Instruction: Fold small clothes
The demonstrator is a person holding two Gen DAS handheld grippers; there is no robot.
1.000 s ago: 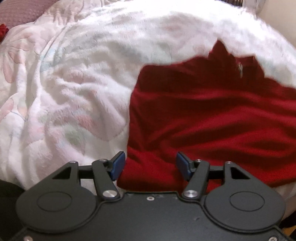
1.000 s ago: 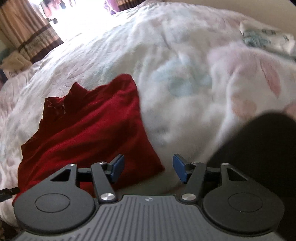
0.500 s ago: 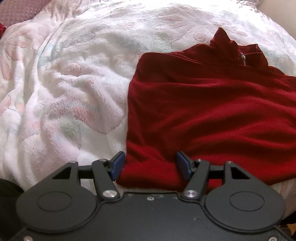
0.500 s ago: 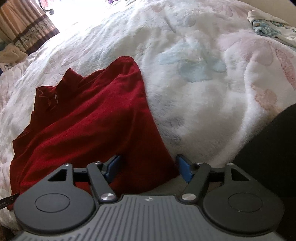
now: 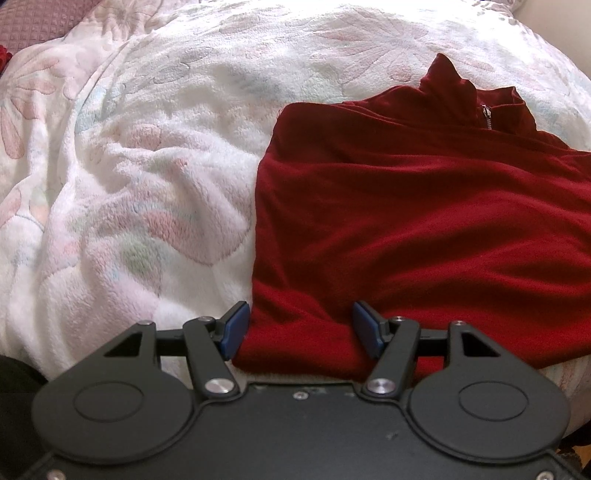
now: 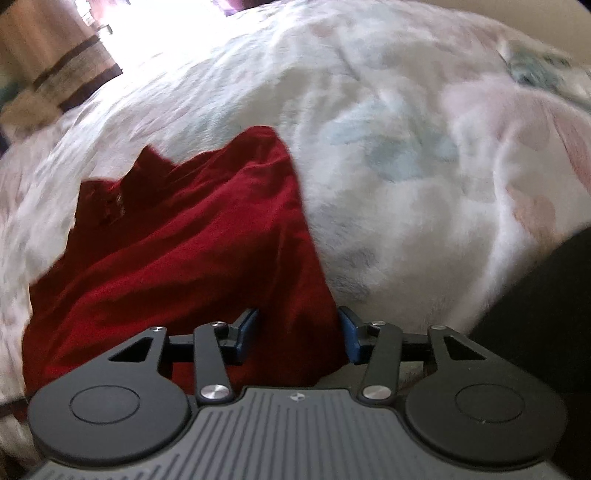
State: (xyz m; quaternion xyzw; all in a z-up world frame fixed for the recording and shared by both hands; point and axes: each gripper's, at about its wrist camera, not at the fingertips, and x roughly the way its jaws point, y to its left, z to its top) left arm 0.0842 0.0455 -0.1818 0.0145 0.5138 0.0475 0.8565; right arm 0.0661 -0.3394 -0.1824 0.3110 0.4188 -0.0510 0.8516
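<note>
A dark red zip-neck top (image 5: pixel 424 221) lies flat on a white fluffy floral blanket (image 5: pixel 129 184), collar and zip (image 5: pixel 487 118) at the far end. My left gripper (image 5: pixel 301 328) is open, its blue pads straddling the top's near left hem corner. In the right wrist view the same top (image 6: pixel 177 266) lies to the left, and my right gripper (image 6: pixel 297 336) is open with the top's near right corner between its pads. That view is motion-blurred.
The blanket (image 6: pixel 406 166) covers the bed in all directions. A dark shape (image 6: pixel 546 314) sits at the right edge. A patterned cloth (image 6: pixel 535 62) lies far right. Curtains (image 6: pixel 55 55) hang at the far left. A mauve quilted cover (image 5: pixel 37 18) is at the top left.
The right gripper has moved forward and left onto the top's near right corner, which now lies between its pads. The left gripper has stayed over the left hem corner.
</note>
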